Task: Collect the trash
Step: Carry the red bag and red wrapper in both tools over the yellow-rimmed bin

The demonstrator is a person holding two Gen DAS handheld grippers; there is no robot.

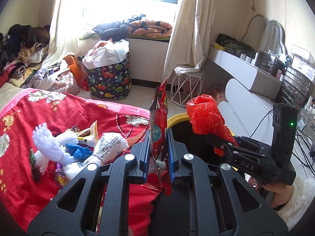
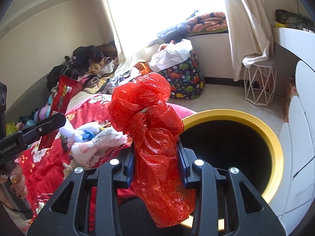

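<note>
Left wrist view, tool: the left gripper point(image 1: 158, 149) is clamped on a red snack wrapper point(image 1: 158, 118) that stands upright between the blue pads in the lower centre of the frame.
Left wrist view, other tool: the right gripper point(image 1: 213, 139) reaches in from the lower right, a hand point(image 1: 275, 193) in a white fluffy sleeve behind it, gripping a crumpled red plastic bag point(image 1: 204, 116).
Left wrist view, bin: only a yellow arc of the trash bin point(image 1: 177, 117) shows, just behind the wrapper and left of the bag.
Left wrist view, remaining trash: a pile of wrappers and white packaging point(image 1: 78, 147) lies on the red floral blanket point(image 1: 29, 118) at lower left.
Right wrist view, tool: the jaws grip the bag's neck at centre frame; its bunched top rises above the pads and its tail hangs below them.
Right wrist view, bin: the yellow-rimmed black mouth fills the right centre; the bag sits at its left edge, not yet plainly over the opening.
Right wrist view, other tool: the left gripper enters at the left edge with the wrapper angled up above it.
Step in hand: likely carrying both pieces to the bin.
Next move: each gripper probably needs to come over the opening, then let go so the light pieces fall inside and not on the rim.
Afterwards: the pile on the blanket is still to collect.
</note>
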